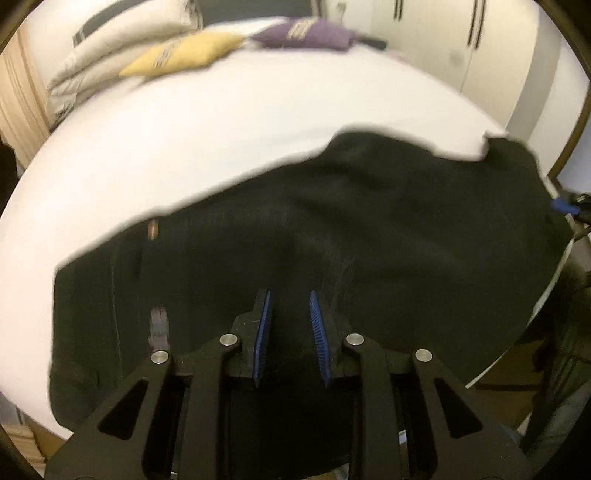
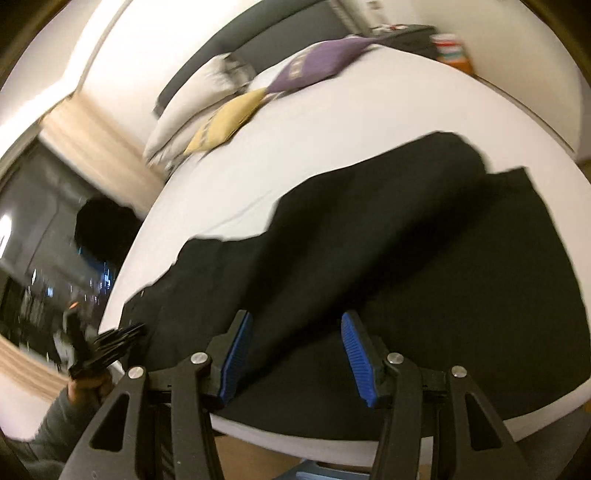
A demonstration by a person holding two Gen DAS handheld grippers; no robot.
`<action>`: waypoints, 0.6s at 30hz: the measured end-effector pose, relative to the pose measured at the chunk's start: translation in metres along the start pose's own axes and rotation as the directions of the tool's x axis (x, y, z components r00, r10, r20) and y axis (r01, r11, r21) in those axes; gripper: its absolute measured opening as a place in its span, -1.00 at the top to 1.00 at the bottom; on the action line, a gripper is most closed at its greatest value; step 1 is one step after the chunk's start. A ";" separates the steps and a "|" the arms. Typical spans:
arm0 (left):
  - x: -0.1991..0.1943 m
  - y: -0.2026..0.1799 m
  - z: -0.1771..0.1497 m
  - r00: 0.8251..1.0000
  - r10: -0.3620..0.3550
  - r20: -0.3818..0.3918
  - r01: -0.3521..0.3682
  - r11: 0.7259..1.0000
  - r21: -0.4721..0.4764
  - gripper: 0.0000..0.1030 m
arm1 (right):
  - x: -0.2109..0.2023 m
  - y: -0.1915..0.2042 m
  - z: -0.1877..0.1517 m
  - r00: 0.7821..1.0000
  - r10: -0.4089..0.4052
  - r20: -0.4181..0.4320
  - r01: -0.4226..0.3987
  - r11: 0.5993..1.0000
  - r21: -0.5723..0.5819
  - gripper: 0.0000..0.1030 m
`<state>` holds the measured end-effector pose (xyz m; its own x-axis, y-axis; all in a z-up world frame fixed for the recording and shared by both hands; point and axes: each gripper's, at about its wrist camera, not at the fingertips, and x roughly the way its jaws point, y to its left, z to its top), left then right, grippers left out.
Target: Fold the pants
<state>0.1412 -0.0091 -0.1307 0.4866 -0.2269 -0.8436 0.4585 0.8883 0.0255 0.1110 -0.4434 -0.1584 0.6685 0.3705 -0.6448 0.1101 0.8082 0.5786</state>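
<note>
Black pants [image 1: 332,221] lie stretched across the white bed [image 1: 184,147], rumpled along the far edge. My left gripper [image 1: 290,293] sits low over the near side of them. Dark cloth fills the narrow gap between its blue pads, and creases run up to the right pad. In the right wrist view this left gripper [image 2: 122,334] is at the bed's left edge by the pants' [image 2: 406,240] end, held by a hand. My right gripper [image 2: 295,321] hovers open above the pants near the bed's front edge, with nothing pinched. Its blue tip shows as the right gripper [image 1: 565,206].
A yellow cushion [image 1: 184,51], a purple cushion [image 1: 306,33] and white pillows [image 1: 110,48] lie at the head of the bed. White wardrobe doors [image 1: 443,37] stand to the right. A dark window [image 2: 44,240] and beige curtain [image 2: 99,147] are on the left. Wooden floor shows below the bed.
</note>
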 end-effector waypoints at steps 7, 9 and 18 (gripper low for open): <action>0.073 -0.027 0.057 0.991 0.060 -0.116 -0.060 0.998 -0.001 0.56 | 0.015 0.067 0.057 0.999 0.015 -0.037 -0.023 0.969 -0.247 -0.27; 0.088 -0.033 0.051 0.988 0.087 -0.124 -0.085 0.996 0.015 0.56 | 0.016 0.062 0.071 1.000 -0.010 -0.009 0.008 0.977 -0.214 -0.27; 0.103 -0.048 0.056 0.989 0.140 -0.055 -0.136 0.988 0.075 0.56 | -0.023 -0.099 0.046 0.995 -0.007 0.095 -0.027 0.936 0.350 -0.30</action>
<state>0.2114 -0.0973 -0.1891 0.5045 -0.0782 -0.8599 0.4429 0.8783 0.1800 0.1189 -0.5528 -0.1779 0.7343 0.3203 -0.5985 0.3425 0.5864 0.7341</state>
